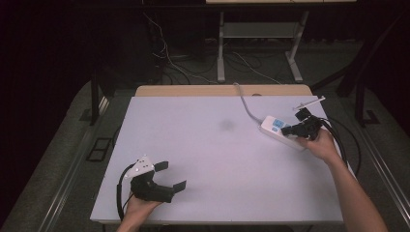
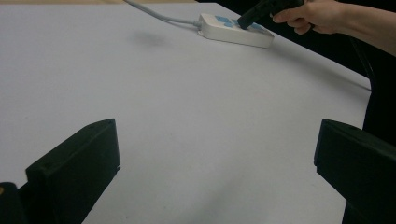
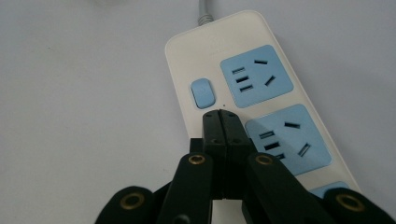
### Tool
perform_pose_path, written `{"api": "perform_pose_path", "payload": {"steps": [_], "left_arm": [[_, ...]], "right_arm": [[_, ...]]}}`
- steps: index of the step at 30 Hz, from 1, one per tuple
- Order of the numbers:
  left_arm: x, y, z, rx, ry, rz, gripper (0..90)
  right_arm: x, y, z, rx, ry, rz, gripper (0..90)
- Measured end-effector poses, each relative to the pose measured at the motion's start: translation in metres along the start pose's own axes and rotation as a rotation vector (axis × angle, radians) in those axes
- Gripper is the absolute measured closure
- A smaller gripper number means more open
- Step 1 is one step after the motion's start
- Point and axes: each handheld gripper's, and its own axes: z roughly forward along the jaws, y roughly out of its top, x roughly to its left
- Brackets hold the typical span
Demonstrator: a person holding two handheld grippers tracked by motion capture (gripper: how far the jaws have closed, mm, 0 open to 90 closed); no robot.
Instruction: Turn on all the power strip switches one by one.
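Left side first: my left gripper (image 1: pixel 172 176) sits low at the near-left corner of the flat white counter (image 1: pixel 212 154), held in my left hand (image 1: pixel 138 205). Its two black fingers (image 2: pixel 77 161) are spread wide, released, nothing between them, just bare counter surface. Grey three-cornered plate on top, black cable looping off its near-left side. In the left gripper view the fingers rise from the bottom corners and the counter stretches away toward the far right.

Mid counter: a faint dark smudge (image 1: pixel 226 125) on the white surface, well apart from both grippers.

Right side: the white oblong plastic power strip with light-blue sockets (image 1: pixel 276 128) lies near the far-right edge of the counter, set at a slant, its grey cord (image 1: pixel 244 104) running off toward the far edge. My right gripper (image 1: pixel 285 130) is over it, held in my right hand (image 1: pixel 321 145), black cables trailing to the right. Its fingers are clenched together, pads flat against each other, nothing gripped. In the right gripper view the closed fingertips (image 3: pixel 223 123) rest right at the strip's white top face, just below the small light-blue rocker switch (image 3: pixel 203 92) and between it and the second socket (image 3: pixel 287 139); the first socket (image 3: pixel 256 76) is farther along toward the cord end. Cannot tell whether the tips press the strip or hover just above.
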Motion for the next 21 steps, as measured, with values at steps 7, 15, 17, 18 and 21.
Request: {"api": "perform_pose_path", "payload": {"steps": [7,15,17,18,21], "left_arm": [[0.001,0.0,0.0,0.0,-0.002,-0.004,0.0],[0.0,0.0,0.001,0.007,-0.005,0.003,0.0],[0.001,0.0,0.001,0.0,-0.003,-0.001,0.0],[0.001,0.0,0.001,-0.002,-0.002,-0.004,0.0],[0.002,0.0,0.0,-0.004,-0.001,-0.009,0.0]], "right_arm": [[-0.006,-0.014,0.0,-0.095,0.043,0.047,90.0],[-0.006,-0.016,0.0,-0.107,0.012,0.031,90.0],[-0.006,-0.016,0.0,-0.108,0.013,0.032,90.0],[-0.006,-0.016,0.0,-0.108,0.013,0.032,90.0],[-0.004,-0.012,0.0,-0.084,0.001,0.029,90.0]]}}
